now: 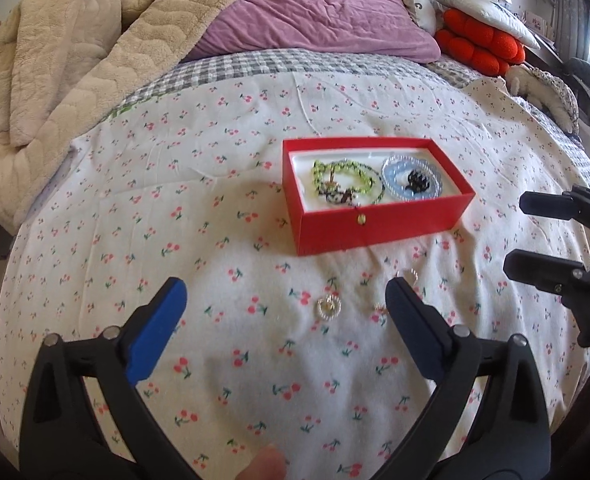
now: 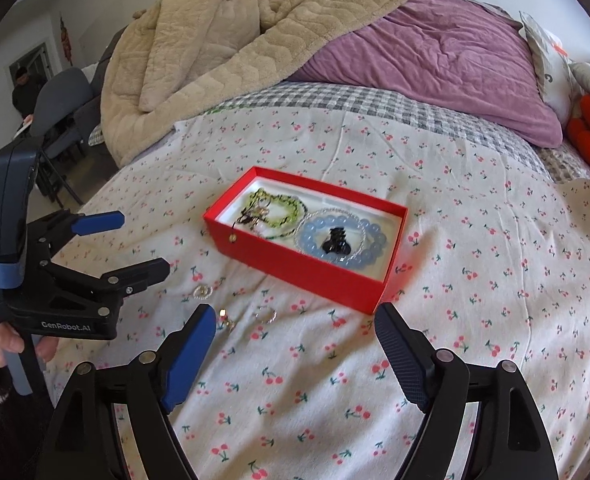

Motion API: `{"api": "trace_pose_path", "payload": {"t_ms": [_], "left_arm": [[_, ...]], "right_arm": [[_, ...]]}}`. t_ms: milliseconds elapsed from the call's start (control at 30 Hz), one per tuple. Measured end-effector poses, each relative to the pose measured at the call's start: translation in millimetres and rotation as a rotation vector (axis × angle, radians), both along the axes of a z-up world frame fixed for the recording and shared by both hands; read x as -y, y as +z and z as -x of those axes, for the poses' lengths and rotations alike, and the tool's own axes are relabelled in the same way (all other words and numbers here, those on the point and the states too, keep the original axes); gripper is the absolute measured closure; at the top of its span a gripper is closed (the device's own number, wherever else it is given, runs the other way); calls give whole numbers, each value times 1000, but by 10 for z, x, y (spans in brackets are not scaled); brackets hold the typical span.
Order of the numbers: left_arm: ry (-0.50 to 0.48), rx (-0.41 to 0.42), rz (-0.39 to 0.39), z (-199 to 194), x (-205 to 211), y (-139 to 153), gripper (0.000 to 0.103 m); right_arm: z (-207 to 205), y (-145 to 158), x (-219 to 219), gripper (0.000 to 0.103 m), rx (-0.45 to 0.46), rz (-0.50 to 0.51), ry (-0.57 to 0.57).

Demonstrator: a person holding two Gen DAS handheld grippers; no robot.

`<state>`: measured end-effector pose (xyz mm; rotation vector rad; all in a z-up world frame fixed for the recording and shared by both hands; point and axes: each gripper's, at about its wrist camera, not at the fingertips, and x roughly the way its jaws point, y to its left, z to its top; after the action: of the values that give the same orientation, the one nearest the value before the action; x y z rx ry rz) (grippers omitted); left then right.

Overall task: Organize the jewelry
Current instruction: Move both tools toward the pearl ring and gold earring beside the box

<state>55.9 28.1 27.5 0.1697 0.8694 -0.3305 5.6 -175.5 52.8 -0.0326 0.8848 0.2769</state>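
A red box (image 1: 379, 222) (image 2: 295, 264) lies open on the cherry-print bedsheet. It holds green bead bracelets (image 1: 341, 178) (image 2: 279, 210), a blue bead bracelet (image 1: 411, 178) (image 2: 335, 238) and a black hair claw (image 1: 417, 181) (image 2: 335, 242). A small round ring (image 1: 328, 306) (image 2: 203, 291) lies on the sheet between the fingers of my open, empty left gripper (image 1: 285, 300) (image 2: 143, 246). A second ring (image 2: 265, 314) and a small gold piece (image 2: 226, 319) lie near the left finger of my open, empty right gripper (image 2: 295, 330) (image 1: 513, 236).
A beige blanket (image 1: 55, 52) (image 2: 215, 48) and a purple pillow (image 1: 315, 12) (image 2: 447, 56) lie behind the box. An orange cushion (image 1: 479, 46) sits at the far right. A chair (image 2: 67, 96) stands beside the bed on the left.
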Motion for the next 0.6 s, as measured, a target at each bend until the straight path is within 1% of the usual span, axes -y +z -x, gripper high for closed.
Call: {"api": "trace_pose_path", "payload": {"t_ms": [367,500,600], "left_arm": [[14,-55,-55,209,-260,-268,3],[19,-72,-76,239,-318,-384,3],[15,-91,-77,246,-325,-486,3]], "right_arm": [[177,-338,-116,19,-79,55,9],[189,-536,-115,19,-127,58,-2],[182,-662,-110,19,-146,81,-2]]}}
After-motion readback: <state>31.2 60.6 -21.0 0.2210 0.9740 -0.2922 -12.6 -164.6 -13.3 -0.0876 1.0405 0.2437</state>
